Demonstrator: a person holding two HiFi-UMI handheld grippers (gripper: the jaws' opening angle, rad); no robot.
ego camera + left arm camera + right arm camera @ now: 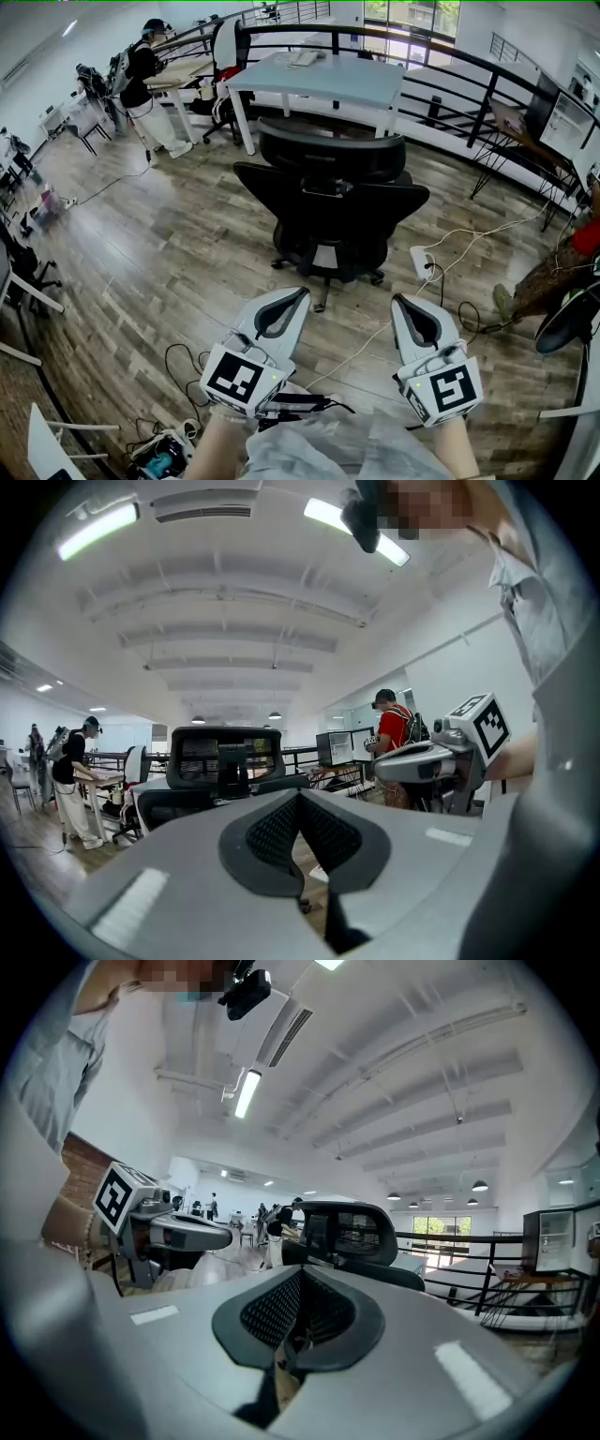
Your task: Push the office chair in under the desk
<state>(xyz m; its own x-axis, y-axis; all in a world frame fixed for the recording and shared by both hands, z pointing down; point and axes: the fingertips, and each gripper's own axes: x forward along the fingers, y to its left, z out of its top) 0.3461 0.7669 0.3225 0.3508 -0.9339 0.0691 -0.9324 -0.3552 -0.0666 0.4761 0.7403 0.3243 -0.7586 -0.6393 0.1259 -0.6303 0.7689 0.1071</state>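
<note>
Clenched and empty, the left tool (296, 297) and right tool (402, 302) hover behind the black office chair (330, 220), which stands well short of the pale bench (319, 82) (its back towards the person). A clean push likely needs even, level contact on both sides, driving straight.

1 black office chair (330, 202), 1 pale desk (319, 80) beyond, 2 grippers, left (300, 292) and right (399, 300)
</note>
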